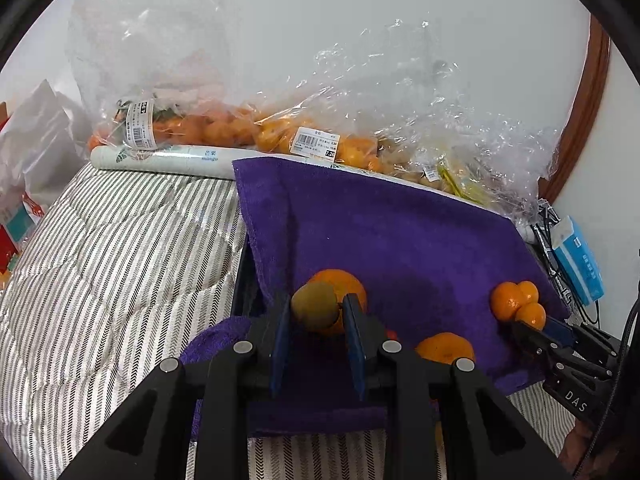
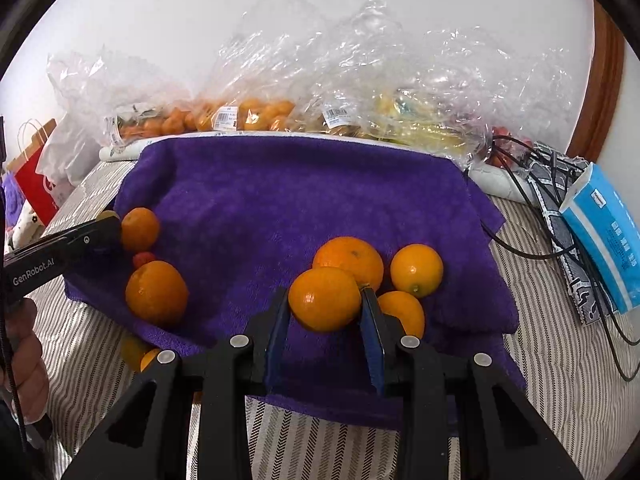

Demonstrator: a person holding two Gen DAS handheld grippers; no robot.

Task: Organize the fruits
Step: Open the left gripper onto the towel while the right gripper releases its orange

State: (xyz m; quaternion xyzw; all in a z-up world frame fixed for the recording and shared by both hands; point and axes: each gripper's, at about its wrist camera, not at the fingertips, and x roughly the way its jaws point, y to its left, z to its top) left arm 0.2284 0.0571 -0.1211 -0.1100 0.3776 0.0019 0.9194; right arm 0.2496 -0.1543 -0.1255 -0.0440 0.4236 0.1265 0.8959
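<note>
A purple towel lies spread over a striped cover. In the left wrist view my left gripper is shut on a greenish-brown fruit, like a kiwi, just in front of an orange. Another orange lies to its right. In the right wrist view my right gripper is shut on an orange, held just over the towel in front of three clustered oranges. Two more oranges and a small red fruit lie at the towel's left, by the left gripper.
Clear plastic bags of oranges and yellow fruit line the wall behind the towel, with a white roll in front. A blue tissue pack and black cables lie right. A red paper bag stands left. A hand holds the left gripper.
</note>
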